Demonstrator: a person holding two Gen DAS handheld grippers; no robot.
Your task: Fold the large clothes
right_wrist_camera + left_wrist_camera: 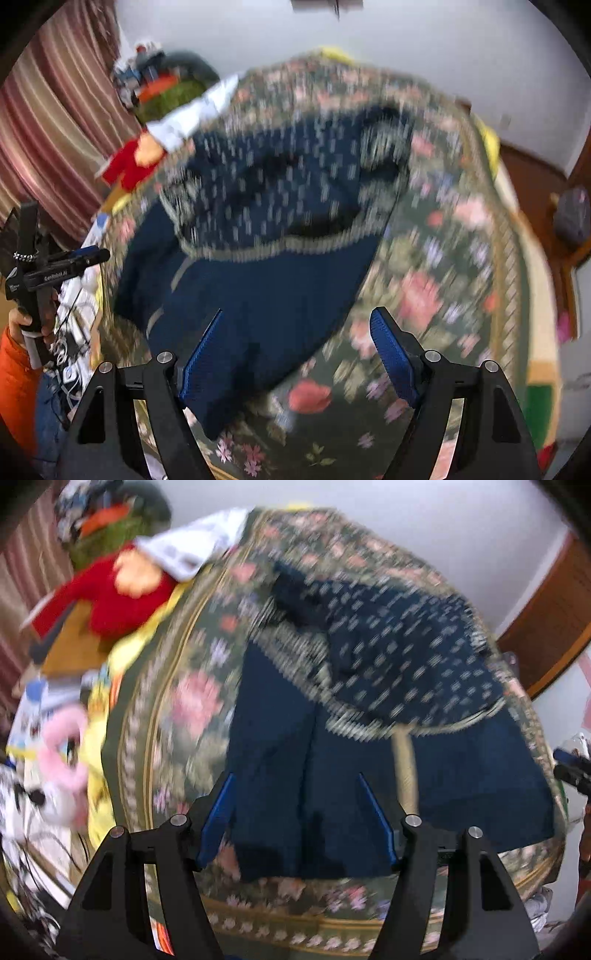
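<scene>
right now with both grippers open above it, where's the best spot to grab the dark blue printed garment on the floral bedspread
Probably the two near corners of the dark blue printed garment: its plain hem lies flat along the near edge of the floral bedspread. Bring the left gripper and right gripper down from above, each with its fingers astride the hem.

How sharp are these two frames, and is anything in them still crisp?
Left wrist view: the dark blue garment and floral bedspread are smeared by motion blur, while the left gripper stays crisp; fisheye bends the bed edge. Right wrist view: the same smear, running more vertically, over the garment; only the right gripper is sharp. No glare in either view.
</scene>
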